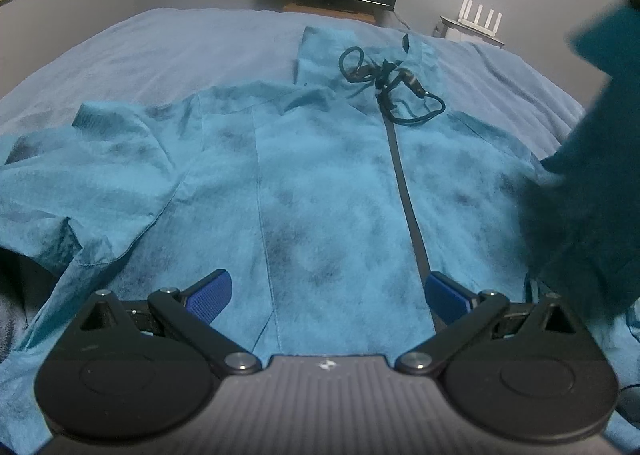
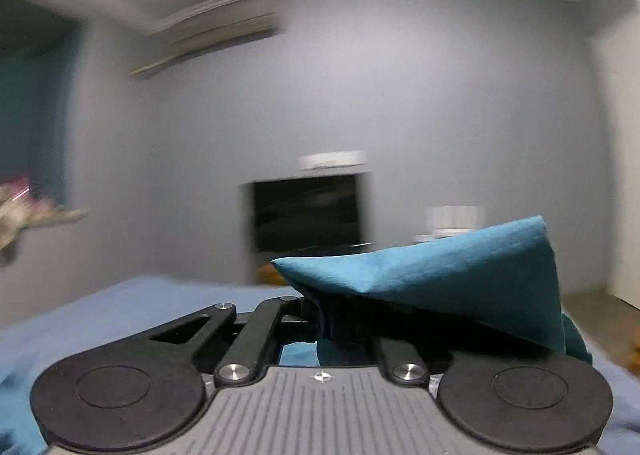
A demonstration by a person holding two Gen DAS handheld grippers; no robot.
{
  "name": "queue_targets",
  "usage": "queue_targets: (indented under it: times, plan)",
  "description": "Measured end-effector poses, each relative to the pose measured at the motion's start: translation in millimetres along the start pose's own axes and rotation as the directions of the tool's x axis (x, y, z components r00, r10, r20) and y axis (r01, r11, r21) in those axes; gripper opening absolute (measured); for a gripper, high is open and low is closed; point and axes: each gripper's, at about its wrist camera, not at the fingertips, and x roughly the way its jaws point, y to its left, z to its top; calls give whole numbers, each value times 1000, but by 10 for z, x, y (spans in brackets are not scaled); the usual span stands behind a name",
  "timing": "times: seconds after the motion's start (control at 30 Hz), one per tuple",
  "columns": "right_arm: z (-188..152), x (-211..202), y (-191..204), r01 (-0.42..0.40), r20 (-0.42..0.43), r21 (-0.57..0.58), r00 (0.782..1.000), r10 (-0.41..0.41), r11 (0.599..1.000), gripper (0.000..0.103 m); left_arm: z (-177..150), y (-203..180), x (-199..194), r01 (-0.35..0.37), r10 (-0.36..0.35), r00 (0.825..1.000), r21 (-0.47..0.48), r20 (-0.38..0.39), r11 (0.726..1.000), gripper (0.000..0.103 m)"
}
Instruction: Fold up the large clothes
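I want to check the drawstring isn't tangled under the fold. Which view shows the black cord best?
The left wrist view: the black cord lies looped on the teal garment, near its far end, fully visible. The right wrist view shows none of it, only a lifted fabric corner pinched in the right tool.

Right tongs (image 2: pixel 340 325) fingertips buried under teal garment (image 2: pixel 440 271). Right wrist background motion-blurred: TV (image 2: pixel 308 211), wall unit (image 2: pixel 208 43) smeared. In left wrist view, garment's (image 1: pixel 320 175) right side hidden behind dark blurred fabric flap (image 1: pixel 592 175), hem cut off by frame bottom.
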Motion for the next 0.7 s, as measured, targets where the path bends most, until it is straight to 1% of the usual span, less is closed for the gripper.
queue_targets:
  times: [0.03, 0.07, 0.1, 0.17, 0.2, 0.23, 0.27, 0.3, 0.33, 0.37, 0.4, 0.43, 0.47, 0.5, 0.57, 0.6, 0.7]
  plan:
    - [-93, 111, 193, -50, -30, -15, 998, 50, 999, 6, 1, 19, 6, 3, -3, 1000, -8, -1, 1000, 103]
    - [-242, 244, 401, -106, -75, -20, 992, 104, 994, 5, 3, 44, 13, 5, -5, 1000, -18, -2, 1000, 103]
    - [-378, 337, 592, -142, -115, -23, 984, 138, 990, 5, 4, 69, 16, 8, -8, 1000, -29, -3, 1000, 103]
    - [-718, 513, 835, -189, -201, -10, 962, 183, 982, 6, 12, 131, 19, 11, -11, 1000, -58, -1, 998, 103]
    - [-881, 591, 937, -205, -254, 13, 946, 202, 979, 6, 18, 164, 17, 11, -10, 1000, -73, 4, 997, 103]
    - [-1054, 660, 996, -219, -315, 55, 922, 225, 974, 8, 23, 196, 16, 10, -9, 1000, -84, 7, 996, 103]
    - [-1227, 744, 988, -225, -376, 120, 891, 254, 967, 14, 30, 226, 13, 8, -7, 1000, -94, 12, 995, 103]
    - [-1394, 794, 939, -219, -437, 204, 852, 289, 954, 21, 39, 252, 11, 6, -4, 1000, -101, 17, 995, 103]
    - [-1536, 753, 932, -200, -479, 275, 819, 315, 940, 34, 47, 271, 14, 1, 1, 1000, -101, 23, 995, 103]
    - [-1643, 744, 805, -177, -497, 335, 801, 334, 925, 42, 54, 282, 17, -4, 7, 1000, -99, 27, 995, 103]
    - [-1717, 741, 630, -151, -498, 385, 797, 343, 911, 47, 57, 292, 23, -10, 13, 1000, -96, 29, 995, 103]
    - [-1774, 747, 438, -119, -494, 423, 801, 339, 898, 56, 62, 299, 34, -12, 14, 1000, -95, 27, 995, 103]
    - [-1760, 654, 319, -89, -493, 455, 804, 334, 886, 61, 65, 298, 44, -7, 9, 1000, -92, 24, 996, 103]
    - [-1734, 580, 148, -66, -490, 482, 807, 331, 874, 61, 67, 290, 52, 1, 1, 1000, -86, 21, 996, 103]
    - [-1692, 439, 19, -35, -479, 504, 820, 313, 863, 61, 64, 241, 56, 14, -12, 1000, -52, 24, 999, 103]
    - [-1641, 301, -36, -11, -478, 506, 829, 291, 862, 61, 57, 206, 52, 23, -22, 999, -29, 30, 999, 103]
    - [-1583, 117, -295, 71, -474, 511, 855, 212, 857, 62, 19, 44, -5, 67, -71, 995, 61, 63, 996, 103]
